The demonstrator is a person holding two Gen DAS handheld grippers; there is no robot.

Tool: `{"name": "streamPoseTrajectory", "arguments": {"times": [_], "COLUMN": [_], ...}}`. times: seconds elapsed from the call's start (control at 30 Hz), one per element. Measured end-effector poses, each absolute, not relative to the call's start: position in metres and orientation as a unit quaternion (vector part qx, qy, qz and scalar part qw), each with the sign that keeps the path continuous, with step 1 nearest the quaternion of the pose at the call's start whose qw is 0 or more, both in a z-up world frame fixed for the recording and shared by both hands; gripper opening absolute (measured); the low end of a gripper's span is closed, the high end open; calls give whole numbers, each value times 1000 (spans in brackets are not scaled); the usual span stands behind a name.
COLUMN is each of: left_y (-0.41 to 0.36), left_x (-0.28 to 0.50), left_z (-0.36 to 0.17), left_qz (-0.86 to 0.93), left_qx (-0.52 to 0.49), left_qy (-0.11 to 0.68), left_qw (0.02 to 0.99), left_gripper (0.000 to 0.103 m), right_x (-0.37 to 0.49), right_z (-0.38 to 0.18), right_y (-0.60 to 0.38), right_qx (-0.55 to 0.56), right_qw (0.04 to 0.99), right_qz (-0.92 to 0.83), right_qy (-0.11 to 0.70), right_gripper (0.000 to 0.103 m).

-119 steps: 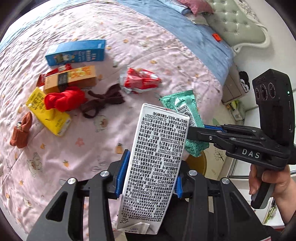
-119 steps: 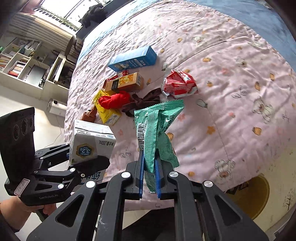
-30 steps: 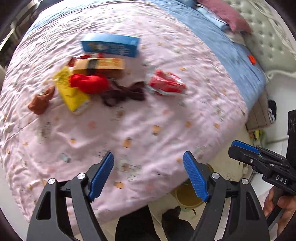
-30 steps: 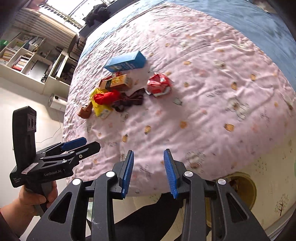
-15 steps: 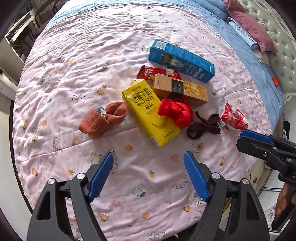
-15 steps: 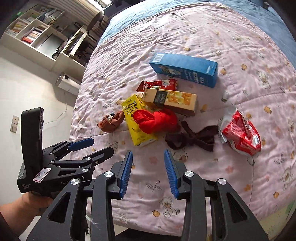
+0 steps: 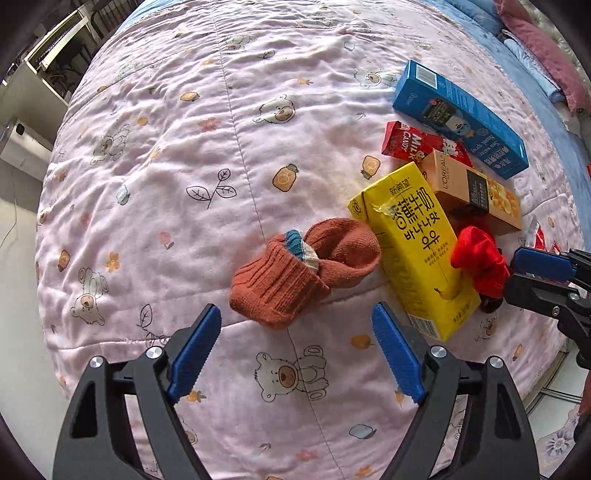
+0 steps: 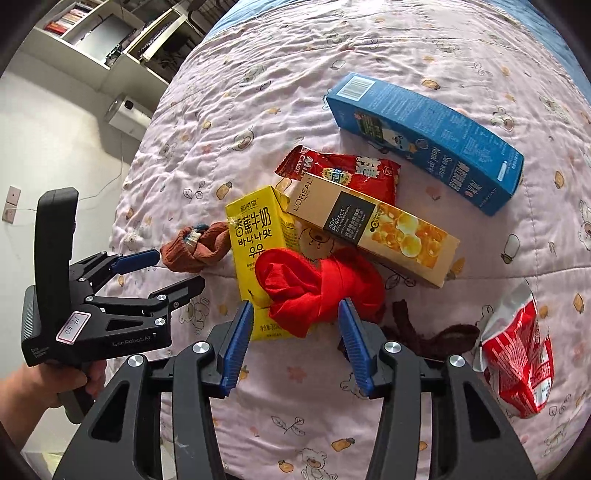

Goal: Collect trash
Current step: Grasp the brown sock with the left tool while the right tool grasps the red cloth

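Observation:
On the pink quilt (image 7: 184,147) lie a yellow banana-milk carton (image 7: 413,254) (image 8: 258,236), a gold L'Oreal box (image 7: 476,192) (image 8: 373,225), a red candy wrapper (image 7: 417,142) (image 8: 343,170), a blue box (image 7: 461,118) (image 8: 424,136) and a crumpled red snack bag (image 8: 517,354). My left gripper (image 7: 295,354) is open and empty, just short of an orange sock (image 7: 303,273). My right gripper (image 8: 295,339) is open and empty, its fingers on either side of a red cloth (image 8: 317,288) that lies on the carton.
A dark brown cloth strip (image 8: 432,332) lies between the red cloth and the snack bag. A blue sheet and pink pillow (image 7: 546,51) lie at the far right. Shelves (image 8: 110,33) and the floor are beyond the bed's left edge.
Four seconds ago the left gripper held a white carton and the right a green wrapper; both now hold nothing. In the last second both grippers moved in close over the pile.

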State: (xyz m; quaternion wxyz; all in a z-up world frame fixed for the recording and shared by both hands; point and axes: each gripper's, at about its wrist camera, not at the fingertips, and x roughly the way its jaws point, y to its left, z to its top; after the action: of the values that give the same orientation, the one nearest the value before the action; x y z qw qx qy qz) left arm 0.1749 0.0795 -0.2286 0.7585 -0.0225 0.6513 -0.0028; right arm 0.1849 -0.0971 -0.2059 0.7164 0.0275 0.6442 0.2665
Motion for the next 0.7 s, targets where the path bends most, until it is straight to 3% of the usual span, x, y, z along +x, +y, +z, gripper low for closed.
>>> {"name": "streamPoseTrajectory", "arguments": {"times": [0.17,0.27,0.37,0.5,0.7], "left_y": [73,75,84,100,117], "left_x": [191,199,200,194,177], "left_z": [-250,-263,-266,-260,-242], "left_qz": [-20,-18,-12,-18,-40], "left_qx": [6,10,-13,-48,-120], "left_qy": [662,678,677,673,661], "left_qw": [749,735,736,738,739], "left_gripper": [82,56,49,33,29], "right_x": [197,206,210,213,206], "right_z": [-229,-237,-234,-228,-208], "right_y": [-86,-87,-93,-103,-114], "right_qx": [-3,17,37,69,102], "right_qw": [718,715,716,716,720], "right_qz": [250,249,249,246,255], "right_qy": [650,653,651,650,637], "right_gripper": [45,34,23,18,16]}}
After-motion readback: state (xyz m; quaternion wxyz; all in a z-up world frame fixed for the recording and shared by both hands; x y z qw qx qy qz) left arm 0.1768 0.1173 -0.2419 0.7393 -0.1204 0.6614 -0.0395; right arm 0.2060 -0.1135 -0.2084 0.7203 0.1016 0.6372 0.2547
